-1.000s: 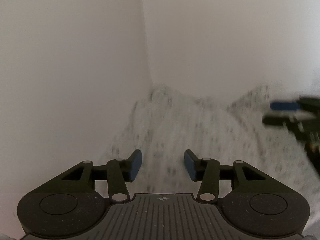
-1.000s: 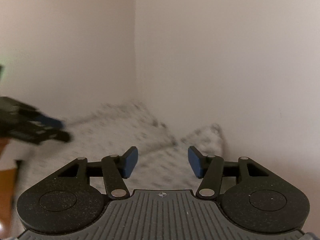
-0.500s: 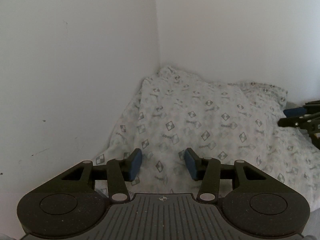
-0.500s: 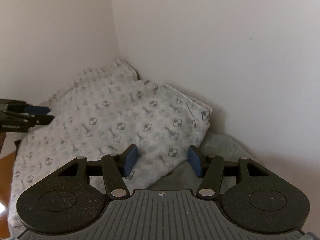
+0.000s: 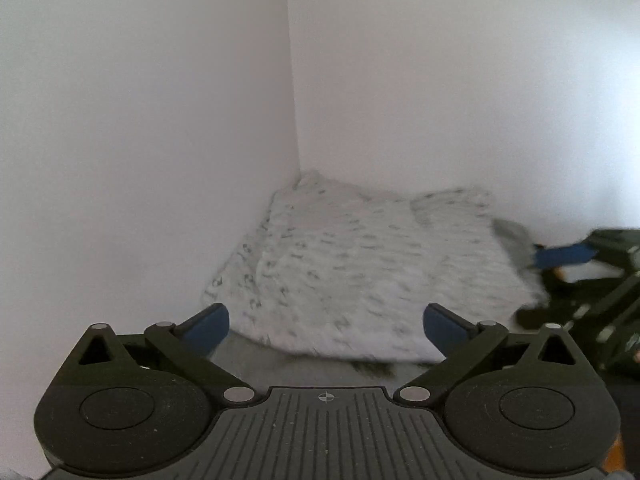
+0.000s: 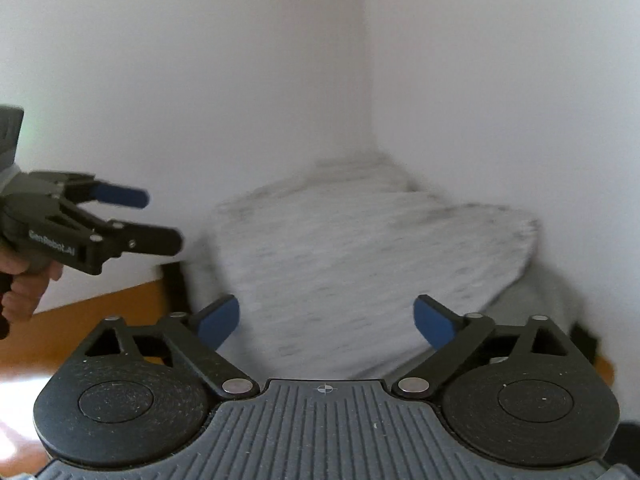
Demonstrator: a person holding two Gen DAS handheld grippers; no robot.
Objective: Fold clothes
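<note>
White-walled corner, orange wooden counter [image 6: 100,308]. White grey-patterned folded garment [image 5: 360,272] lies flat in the corner on grey cloth. Left gripper [image 5: 326,322], right gripper [image 6: 326,318]: jaws opening, empty. Fold apparently finished.

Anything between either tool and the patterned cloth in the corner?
Nothing visible. The patterned cloth lies in the wall corner on a grey layer, directly ahead of both tools. The left tool and right tool are opening, with nothing between their pads and only open space before the cloth.
</note>
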